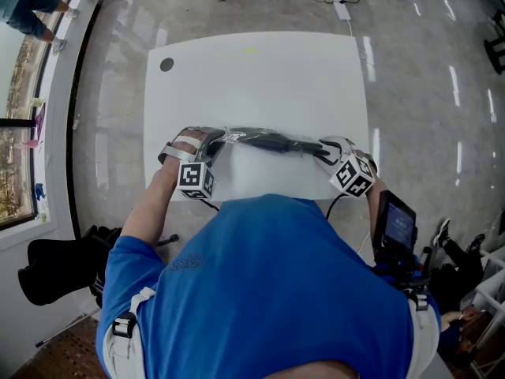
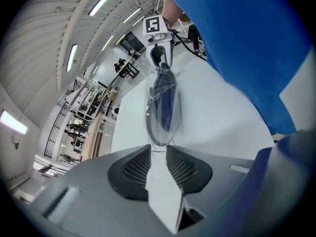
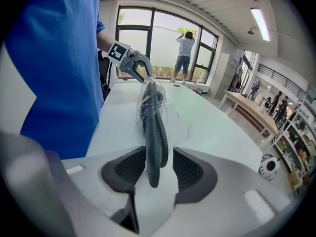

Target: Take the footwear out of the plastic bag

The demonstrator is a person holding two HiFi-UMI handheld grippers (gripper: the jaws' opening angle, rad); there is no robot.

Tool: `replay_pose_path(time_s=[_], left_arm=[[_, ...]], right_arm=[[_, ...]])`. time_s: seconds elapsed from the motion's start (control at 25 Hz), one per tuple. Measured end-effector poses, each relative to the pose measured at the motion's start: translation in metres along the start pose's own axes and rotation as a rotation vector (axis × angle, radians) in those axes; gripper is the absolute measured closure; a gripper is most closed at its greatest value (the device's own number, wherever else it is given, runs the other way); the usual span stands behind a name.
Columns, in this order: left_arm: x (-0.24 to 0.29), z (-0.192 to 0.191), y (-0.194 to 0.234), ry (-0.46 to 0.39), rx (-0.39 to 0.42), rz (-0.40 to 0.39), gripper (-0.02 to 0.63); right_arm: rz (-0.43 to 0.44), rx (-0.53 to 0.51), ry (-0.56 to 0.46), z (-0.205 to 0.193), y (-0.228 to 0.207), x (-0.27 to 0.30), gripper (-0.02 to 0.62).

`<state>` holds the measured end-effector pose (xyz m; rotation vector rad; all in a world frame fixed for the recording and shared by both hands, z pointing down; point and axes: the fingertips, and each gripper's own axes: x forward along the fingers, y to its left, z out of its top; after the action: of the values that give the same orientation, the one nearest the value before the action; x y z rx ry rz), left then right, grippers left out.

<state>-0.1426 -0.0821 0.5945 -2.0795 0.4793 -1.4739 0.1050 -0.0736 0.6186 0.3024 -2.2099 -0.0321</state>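
A clear plastic bag (image 1: pixel 237 136) with dark footwear (image 1: pixel 268 141) inside is stretched between my two grippers, just above the near part of the white table (image 1: pixel 260 77). My left gripper (image 1: pixel 211 139) is shut on the bag's thin end (image 2: pixel 157 132), its pads (image 2: pixel 136 169) pinching the film. The dark footwear (image 2: pixel 165 102) runs from there to the right gripper (image 2: pixel 159 58). In the right gripper view the footwear's dark end (image 3: pixel 154 127) sticks out of the bag (image 3: pixel 165 107) between the jaws of my right gripper (image 3: pixel 159 152). A gap shows at the right pad (image 3: pixel 195 174), so it is open.
A small dark round spot (image 1: pixel 166 65) marks the table's far left corner. On the floor lie a black bag (image 1: pixel 55 267) at my left and a screen device (image 1: pixel 397 226) at my right. A person (image 3: pixel 185 53) stands by the far window.
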Motion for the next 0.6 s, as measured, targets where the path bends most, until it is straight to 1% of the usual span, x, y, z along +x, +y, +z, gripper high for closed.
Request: replay_pose_path(time_s=[0.08,0.2,0.32,0.4,0.52,0.6], left_arm=[[0.000,-0.001,-0.001,-0.001,-0.007,-0.006,0.502],[0.001,-0.003,0.001,0.002,-0.003,0.007,0.505],[0.002,0.000,0.001,0.000,-0.001,0.009,0.505],[0.002,0.001,0.001,0.000,-0.001,0.008,0.505],[0.001,0.000,0.000,0.002,-0.005,0.007,0.505],[0.002,-0.001,0.001,0.001,-0.006,0.007,0.505]], right_arm=[[0.004,-0.010,0.012,-0.001,0.000,-0.003,0.431],[0.011,-0.065,0.015,0.008,0.004,-0.004,0.431],[-0.020,-0.116,0.015,0.018,0.003,-0.003,0.431],[-0.026,-0.125,0.021,0.021,0.001,-0.004,0.431],[-0.014,-0.138,0.041,0.020,0.002,-0.004,0.431],[-0.021,-0.111,0.063,0.013,-0.004,-0.007,0.431]])
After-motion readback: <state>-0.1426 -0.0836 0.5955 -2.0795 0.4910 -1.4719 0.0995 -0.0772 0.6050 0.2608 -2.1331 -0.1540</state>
